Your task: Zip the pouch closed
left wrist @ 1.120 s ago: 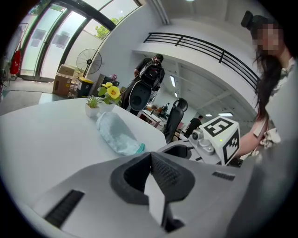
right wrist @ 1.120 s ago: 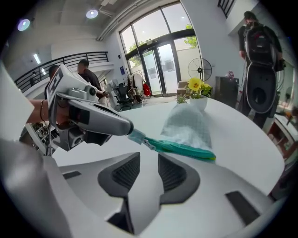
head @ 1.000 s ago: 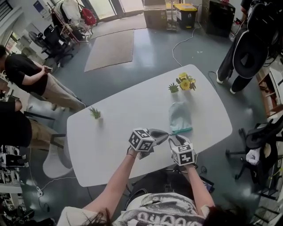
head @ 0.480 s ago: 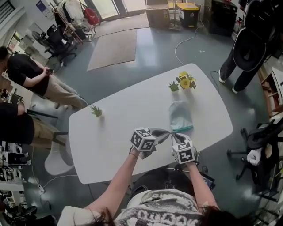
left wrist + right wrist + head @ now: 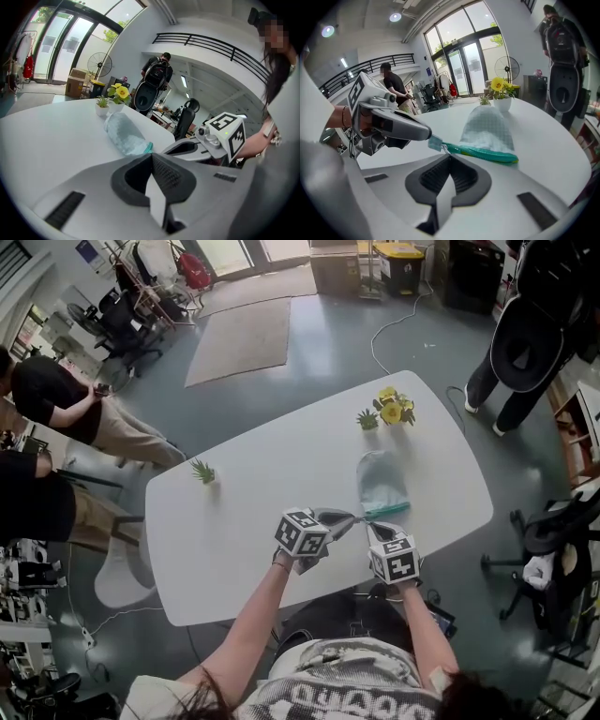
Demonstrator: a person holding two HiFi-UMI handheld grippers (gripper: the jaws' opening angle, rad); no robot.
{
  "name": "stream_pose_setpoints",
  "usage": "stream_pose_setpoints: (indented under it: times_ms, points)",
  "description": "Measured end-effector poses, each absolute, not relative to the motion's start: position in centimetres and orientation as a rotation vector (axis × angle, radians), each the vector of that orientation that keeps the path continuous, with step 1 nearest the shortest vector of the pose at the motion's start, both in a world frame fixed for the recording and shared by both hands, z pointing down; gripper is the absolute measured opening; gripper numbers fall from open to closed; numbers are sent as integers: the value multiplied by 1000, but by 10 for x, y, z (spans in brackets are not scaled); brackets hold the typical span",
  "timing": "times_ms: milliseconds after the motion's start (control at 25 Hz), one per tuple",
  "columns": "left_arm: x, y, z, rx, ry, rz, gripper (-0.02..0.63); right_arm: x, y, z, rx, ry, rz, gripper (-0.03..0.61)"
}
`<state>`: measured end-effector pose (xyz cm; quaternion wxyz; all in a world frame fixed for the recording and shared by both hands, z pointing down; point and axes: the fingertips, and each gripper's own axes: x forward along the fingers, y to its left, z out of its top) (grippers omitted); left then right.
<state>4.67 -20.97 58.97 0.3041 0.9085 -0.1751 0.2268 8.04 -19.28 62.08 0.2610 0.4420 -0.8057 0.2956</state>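
Left gripper (image 5: 425, 134): jaws fully together, pinching the small end tab (image 5: 434, 143) of the pouch (image 5: 487, 129). It acts as the anchor.

Right gripper (image 5: 450, 158): jaws closing and nearly together. The metal zip pull (image 5: 445, 149) sits right at their tips and appears caught between the pads.

The pouch lies flat on the table (image 5: 234, 521), just ahead of both grippers. Its teal zip (image 5: 483, 152) runs from the left gripper's tip out to the right gripper's far right.

Assessment: the pull grip is shallow, so it should be confirmed firm before any load goes on.

- Hold the anchor fixed and keep the tab taut.
- Draw the pull straight along the zip line, away from the left gripper and low to the table.
- Lifting or angling off the line risks bunching the soft fabric or slipping off the pull.
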Motion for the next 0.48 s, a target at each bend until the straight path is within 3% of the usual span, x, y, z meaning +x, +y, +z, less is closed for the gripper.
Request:
stream_pose_setpoints:
  times_ms: [480]
  points:
    - [42,-201,605,2439,-476,647,13,79,-189,623,1135,-2192,822,0]
